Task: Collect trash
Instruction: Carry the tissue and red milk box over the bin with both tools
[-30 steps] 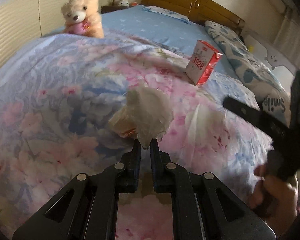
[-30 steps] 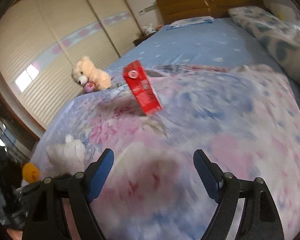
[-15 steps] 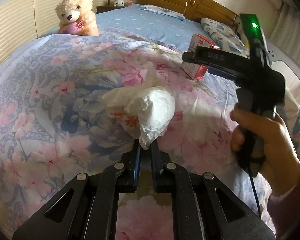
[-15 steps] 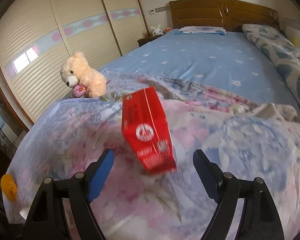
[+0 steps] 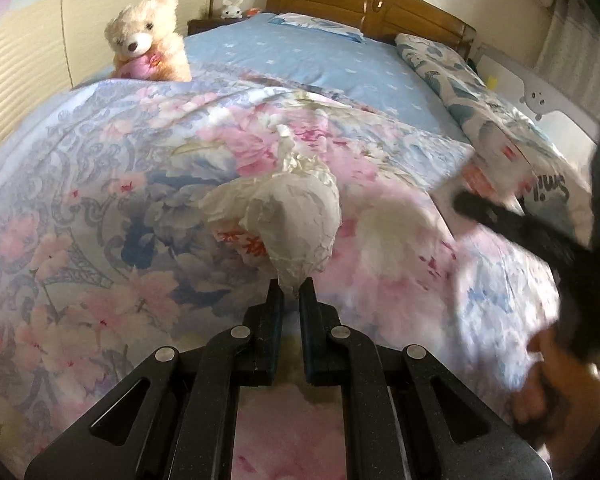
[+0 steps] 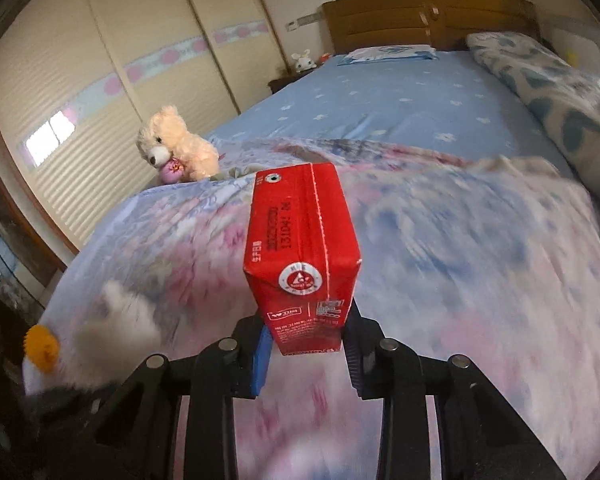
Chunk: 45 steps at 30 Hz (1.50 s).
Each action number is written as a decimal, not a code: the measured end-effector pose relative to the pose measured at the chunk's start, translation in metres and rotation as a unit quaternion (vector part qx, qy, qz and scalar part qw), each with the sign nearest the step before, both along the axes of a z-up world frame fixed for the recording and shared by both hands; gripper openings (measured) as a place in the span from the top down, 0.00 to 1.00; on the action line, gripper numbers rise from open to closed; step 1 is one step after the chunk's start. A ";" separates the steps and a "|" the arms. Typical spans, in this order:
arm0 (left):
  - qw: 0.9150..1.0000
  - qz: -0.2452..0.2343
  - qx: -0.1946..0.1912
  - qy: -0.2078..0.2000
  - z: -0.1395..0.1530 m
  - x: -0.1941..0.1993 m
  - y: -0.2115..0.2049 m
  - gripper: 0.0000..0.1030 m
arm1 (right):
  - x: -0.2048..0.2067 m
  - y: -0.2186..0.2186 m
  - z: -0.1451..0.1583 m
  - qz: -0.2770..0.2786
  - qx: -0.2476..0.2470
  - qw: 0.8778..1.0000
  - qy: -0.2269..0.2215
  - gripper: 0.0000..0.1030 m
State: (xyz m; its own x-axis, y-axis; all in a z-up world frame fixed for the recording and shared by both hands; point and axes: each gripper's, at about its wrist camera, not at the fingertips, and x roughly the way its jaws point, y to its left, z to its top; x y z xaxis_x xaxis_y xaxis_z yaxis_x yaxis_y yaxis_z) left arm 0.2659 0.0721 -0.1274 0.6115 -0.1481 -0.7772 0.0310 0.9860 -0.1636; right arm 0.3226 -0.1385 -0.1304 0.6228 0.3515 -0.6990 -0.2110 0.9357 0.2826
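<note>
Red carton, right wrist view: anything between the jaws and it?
Nothing visible. The red carton sits directly between the right gripper fingers, whose jaws are closing on its lower end; no bedding or other item lies in the gap. The left gripper is shut on the crumpled tissue, well clear.

A wide bed with a carved brown wooden headboard (image 6: pixel 428 16) at twelve o'clock carries everything. A pale blue sheet with small white flowers (image 6: pixel 400 96) covers the mattress; over its near half lies a quilt printed with pink and blue blossoms (image 5: pixel 112 208). A cream plush teddy bear hugging a pink toy (image 5: pixel 146 42) sits on the quilt's edge at eleven o'clock. A long blue-and-white patterned pillow (image 5: pixel 472 92) lies along the two o'clock side, and a flat light-blue pillow (image 5: pixel 320 26) by the headboard.
</note>
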 end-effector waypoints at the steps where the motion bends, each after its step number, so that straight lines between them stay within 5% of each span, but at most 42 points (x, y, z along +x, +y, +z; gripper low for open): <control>1: 1.000 -0.003 -0.005 0.000 0.001 -0.004 -0.003 0.93 | -0.015 -0.010 0.000 -0.006 0.013 1.000 0.001 0.70; 19: 0.994 -0.106 -0.025 -0.014 0.028 -0.093 -0.089 0.94 | -0.159 -0.095 0.042 -0.080 0.032 0.996 -0.028 0.70; 45: 0.987 -0.160 0.005 -0.033 0.046 -0.136 -0.139 0.94 | -0.235 -0.143 0.053 -0.125 0.043 0.990 -0.044 0.70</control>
